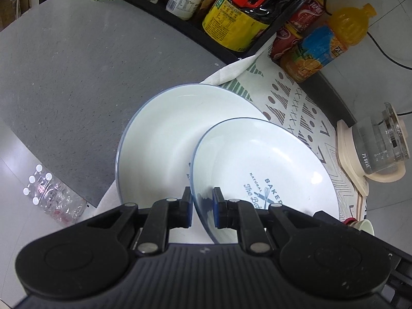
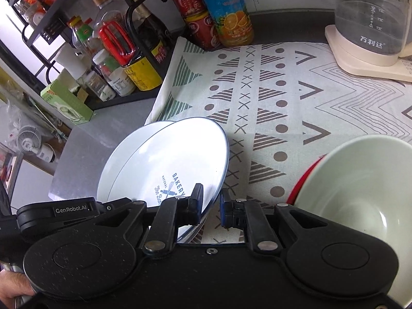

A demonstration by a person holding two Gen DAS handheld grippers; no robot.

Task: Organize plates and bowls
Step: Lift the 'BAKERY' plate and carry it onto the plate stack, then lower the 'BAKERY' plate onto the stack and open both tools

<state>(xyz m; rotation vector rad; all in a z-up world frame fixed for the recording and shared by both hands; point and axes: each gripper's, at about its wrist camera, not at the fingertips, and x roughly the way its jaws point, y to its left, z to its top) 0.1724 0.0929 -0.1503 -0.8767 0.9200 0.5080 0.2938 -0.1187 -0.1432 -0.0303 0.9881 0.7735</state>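
On the grey countertop (image 1: 77, 64), reading left to right: a pack of clear bottles (image 1: 51, 198) is lying on the floor beyond the counter's left edge; a black rack (image 2: 85, 38) is standing along the back, holding a green carton (image 2: 68, 103), a white jar (image 1: 184, 0), and a dark sauce bottle with a yellow label and red handle (image 1: 244, 13). To the right of the rack, stacked red cans (image 2: 195, 15) and an orange juice bottle (image 2: 229, 13) are standing just beside each other at the back corner of a patterned cloth (image 2: 283, 90). Two white blue-rimmed plates are occupying the cloth's left edge: the lower plate (image 1: 159, 134) is lying under and left of the printed plate (image 1: 270, 164), which is tilting up over it and bearing blue bakery lettering. The left gripper (image 1: 202, 207) is pinching the printed plate's near-left rim, its blue pads pressing on either face. The right gripper (image 2: 211, 206) is pinching the same plate's opposite rim, as the right wrist view is showing. Further right, a pale green bowl (image 2: 360, 193) with a red outer wall is sitting on the cloth just beside the right gripper. At far right, a glass kettle (image 2: 373, 18) is resting on its cream base (image 2: 360, 61).
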